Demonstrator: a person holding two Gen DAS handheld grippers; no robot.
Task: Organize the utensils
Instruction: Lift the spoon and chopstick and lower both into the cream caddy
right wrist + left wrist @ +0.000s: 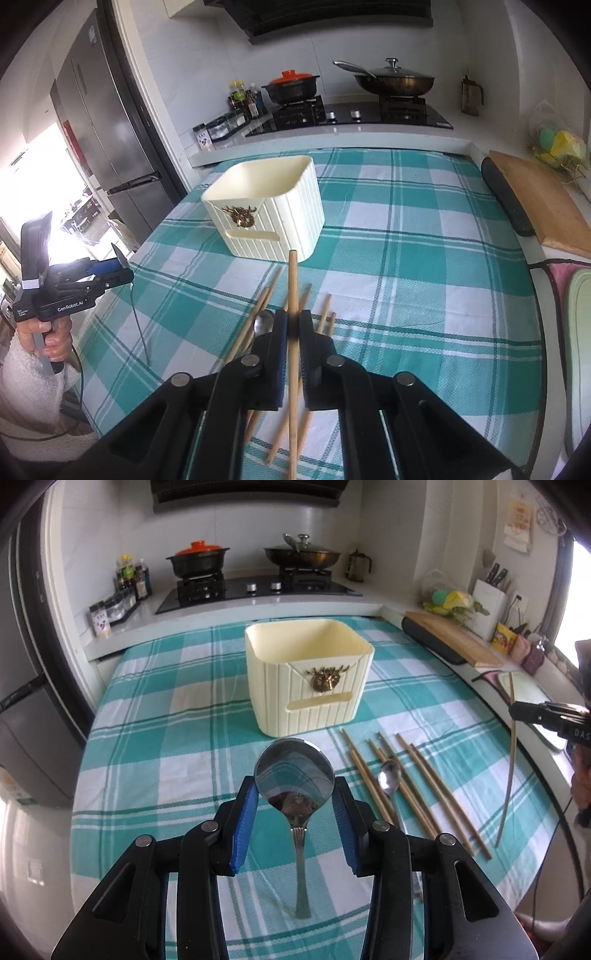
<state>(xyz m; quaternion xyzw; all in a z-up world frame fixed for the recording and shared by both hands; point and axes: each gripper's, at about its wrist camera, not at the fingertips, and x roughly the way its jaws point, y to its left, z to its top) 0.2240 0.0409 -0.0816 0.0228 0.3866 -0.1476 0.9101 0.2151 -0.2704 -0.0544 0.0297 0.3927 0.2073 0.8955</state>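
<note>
Left wrist view: the left gripper (294,794) has its blue pads closed on the bowl of a large spoon (294,775), one pad on each side of the bowl. The spoon's handle hangs down and back toward the camera, clear of the cloth (155,746), so its long axis runs almost along the fingers. The cream box (308,681) stands straight ahead of this gripper, near the far edge of the table, its open top facing up, with nothing visible inside. To the right of the gripper, near the table's right edge, lie loose chopsticks (417,786) and a small spoon (389,775), all pointing roughly toward the box.

Right wrist view: the right gripper (291,325) is clamped on a single chopstick (293,295) near its middle. The stick lies along the fingers, its far tip pointing at the box's near wall (273,236). From here the box sits ahead and slightly left. More chopsticks lie on the cloth just under the gripper.

Both tools are loaded and both face the box. I judge the left one nearer and better lined up: the box is dead ahead of it, so its next move is probably forward and up over the rim, then tipping the spoon handle-down inside. The right would have to swing left.
</note>
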